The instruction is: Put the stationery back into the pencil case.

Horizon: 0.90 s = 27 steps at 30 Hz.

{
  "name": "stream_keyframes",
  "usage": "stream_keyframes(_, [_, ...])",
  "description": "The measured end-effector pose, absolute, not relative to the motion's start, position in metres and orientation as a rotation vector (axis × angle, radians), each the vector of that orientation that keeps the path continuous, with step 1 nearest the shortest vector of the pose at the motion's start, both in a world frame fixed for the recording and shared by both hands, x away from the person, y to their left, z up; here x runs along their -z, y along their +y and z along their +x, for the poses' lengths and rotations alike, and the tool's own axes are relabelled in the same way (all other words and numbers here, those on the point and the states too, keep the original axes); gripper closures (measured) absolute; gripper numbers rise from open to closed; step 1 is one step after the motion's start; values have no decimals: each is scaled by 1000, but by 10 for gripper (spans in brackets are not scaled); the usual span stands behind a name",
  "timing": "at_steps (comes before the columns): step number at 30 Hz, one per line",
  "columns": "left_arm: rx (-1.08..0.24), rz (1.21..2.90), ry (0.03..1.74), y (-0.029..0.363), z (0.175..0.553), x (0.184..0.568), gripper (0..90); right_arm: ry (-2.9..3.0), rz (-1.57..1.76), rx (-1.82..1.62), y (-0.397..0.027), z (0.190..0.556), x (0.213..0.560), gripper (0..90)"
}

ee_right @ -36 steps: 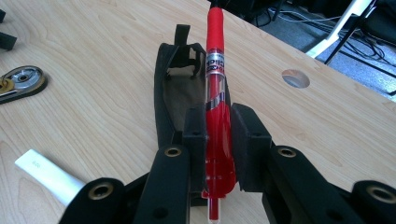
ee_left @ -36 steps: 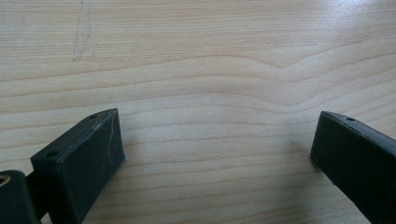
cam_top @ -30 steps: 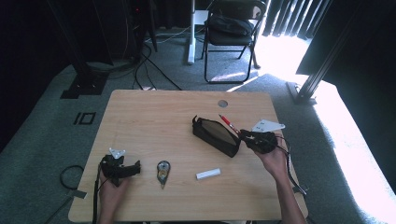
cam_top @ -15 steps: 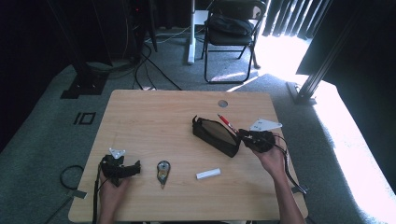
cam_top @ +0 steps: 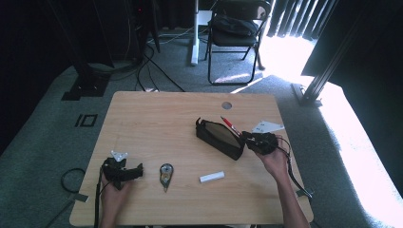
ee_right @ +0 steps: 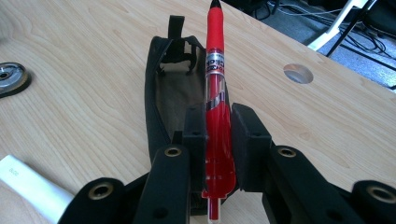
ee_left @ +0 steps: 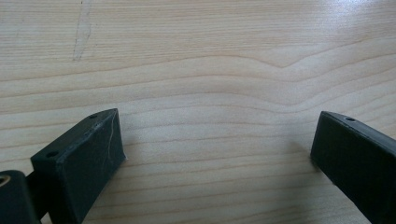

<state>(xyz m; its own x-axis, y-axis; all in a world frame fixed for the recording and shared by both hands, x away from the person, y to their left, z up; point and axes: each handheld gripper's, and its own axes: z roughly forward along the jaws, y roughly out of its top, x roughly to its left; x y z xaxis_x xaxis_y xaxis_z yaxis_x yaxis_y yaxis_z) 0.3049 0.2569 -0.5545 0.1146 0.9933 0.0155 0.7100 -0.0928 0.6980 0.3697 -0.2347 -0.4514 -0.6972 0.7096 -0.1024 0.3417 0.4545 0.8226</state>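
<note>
— Red pen (ee_right: 215, 116), clamped between the right tool (ee_right: 218, 122) pads over the open black pouch (ee_right: 161, 88)?

— Confirmed. From above, that pouch (cam_top: 221, 137) sits mid-bench (cam_top: 157, 123); left tool (ee_left: 215, 154) rests spread, holding nothing, on bare wood.

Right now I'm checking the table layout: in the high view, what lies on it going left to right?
left gripper → round tool → white eraser → black pouch → right gripper
</note>
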Motion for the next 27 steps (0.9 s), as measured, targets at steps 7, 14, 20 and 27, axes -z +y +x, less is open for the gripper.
stream_keyframes(7, [-688,1863,1649,257,305,554,26,2272,887,-1142,-234,373,453,765])
stream_keyframes(14, [-688,1863,1649,257,305,554,26,2279,888,-1132,-232,375,455,765])
stream_keyframes(20, [-688,1862,1649,257,305,554,26,2284,891,-1133,-230,377,458,765])
stream_keyframes(27, [-688,1863,1649,257,305,554,26,2288,891,-1137,-228,378,460,765])
